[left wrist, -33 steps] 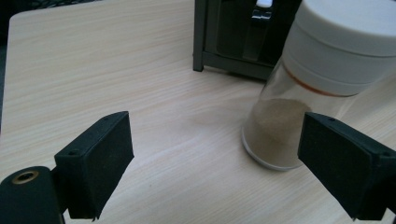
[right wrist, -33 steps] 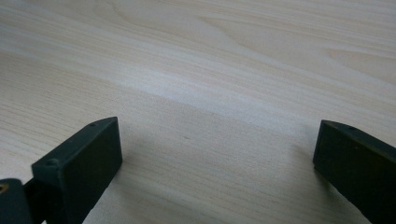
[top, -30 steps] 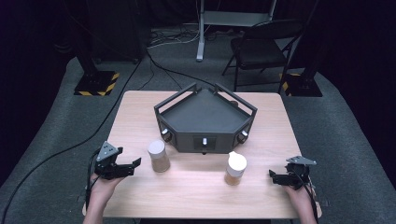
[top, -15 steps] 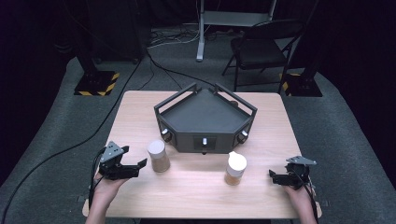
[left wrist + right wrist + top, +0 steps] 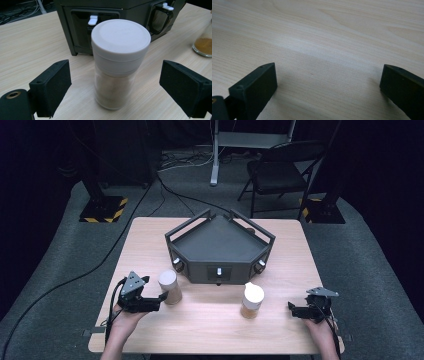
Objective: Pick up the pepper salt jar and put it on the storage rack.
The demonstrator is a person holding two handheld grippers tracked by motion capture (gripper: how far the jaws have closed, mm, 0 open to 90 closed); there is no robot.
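Two jars on the bench (image 5: 210, 330), both upright, white-lidded, well apart. Left jar (image 5: 169, 287) just in front of the dark angular tray (image 5: 218, 245), near its left front corner; pale powder inside, seen up close in the left gripper view (image 5: 117, 65). Right jar (image 5: 252, 300) nearer the bench's middle, brownish fill low in the glass, glimpsed at the right edge of the left gripper view (image 5: 203, 42).

Left tongs (image 5: 161, 297) level with the bench, tips right at the left jar; jaws spread wide, one to each side of the jar, clear gaps on both sides, no pad touching glass. Left tongs (image 5: 120, 95) thus apart, gripping nothing.

Right tongs (image 5: 291, 308) low over bare wood near the bench's right front corner, well away from the right jar; jaws wide apart (image 5: 327, 87), plain wood grain between.
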